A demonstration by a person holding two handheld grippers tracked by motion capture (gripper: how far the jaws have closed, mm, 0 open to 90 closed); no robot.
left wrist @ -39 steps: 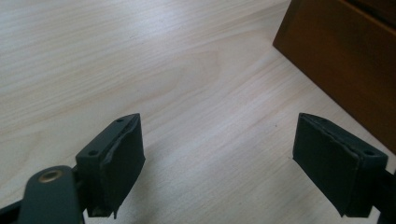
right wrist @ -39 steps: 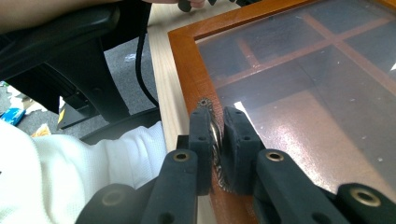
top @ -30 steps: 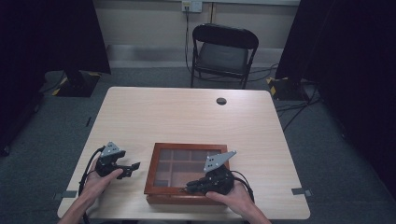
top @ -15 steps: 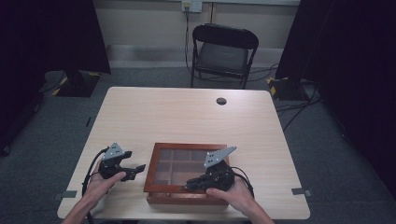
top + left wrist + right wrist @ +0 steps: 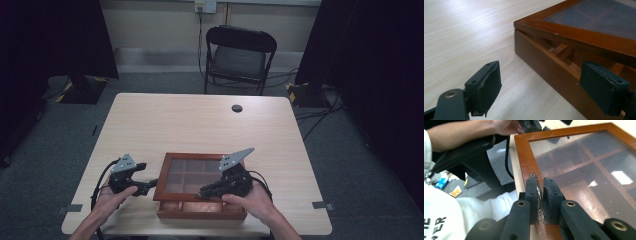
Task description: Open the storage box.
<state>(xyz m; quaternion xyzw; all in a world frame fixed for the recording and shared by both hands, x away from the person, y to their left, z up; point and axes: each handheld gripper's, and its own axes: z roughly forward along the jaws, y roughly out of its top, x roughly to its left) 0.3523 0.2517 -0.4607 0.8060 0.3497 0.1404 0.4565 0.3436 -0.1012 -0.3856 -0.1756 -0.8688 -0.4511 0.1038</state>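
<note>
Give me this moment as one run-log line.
right gripper: shut on lid handle | lid: raised ajar | left gripper: open beside wooden box

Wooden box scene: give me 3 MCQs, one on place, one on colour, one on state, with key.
1. Where does the wooden box sit on the table?
A. Far edge, by the round hole
B. Near edge, between the two grippers
C. Far right corner

2. What colour is the folding chair behind the table?
A. Black
B. White
C. Red

3. What state is the box's glass lid in?
A. Removed and lying on the table
B. Fully shut
C. Raised slightly off the base

Key: 1 B, the box lies between the left gripper and the right gripper. 2 A, frame and seat are black. 3 C, the left gripper view shows a gap under the lid, and the right gripper's jaws pinch the metal handle on its frame.
</note>
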